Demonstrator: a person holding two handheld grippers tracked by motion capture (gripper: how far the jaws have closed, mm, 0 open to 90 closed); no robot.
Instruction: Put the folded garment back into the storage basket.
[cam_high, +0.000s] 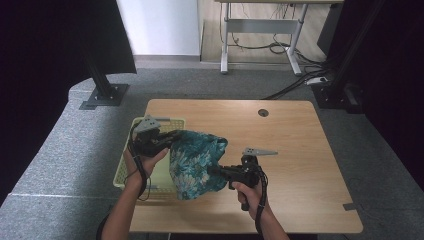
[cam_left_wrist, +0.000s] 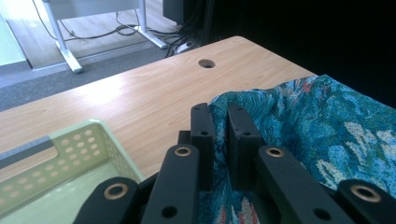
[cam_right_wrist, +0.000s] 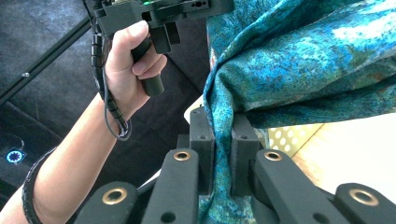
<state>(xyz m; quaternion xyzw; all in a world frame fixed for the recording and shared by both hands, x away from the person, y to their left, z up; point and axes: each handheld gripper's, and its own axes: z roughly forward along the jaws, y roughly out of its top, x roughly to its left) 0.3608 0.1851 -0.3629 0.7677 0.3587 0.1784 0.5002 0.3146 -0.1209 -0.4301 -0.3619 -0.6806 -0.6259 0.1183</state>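
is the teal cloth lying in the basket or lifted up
Lifted: the teal cloth hangs bunched between the left gripper and right gripper, above the basket.

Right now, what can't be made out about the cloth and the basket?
- Basket contents: high view, the cloth and left gripper cover much of it.
- Cloth's full shape: bunched; cut off by the edges in both gripper views.
- Cloth's lower end: right gripper view, hidden behind the right gripper.
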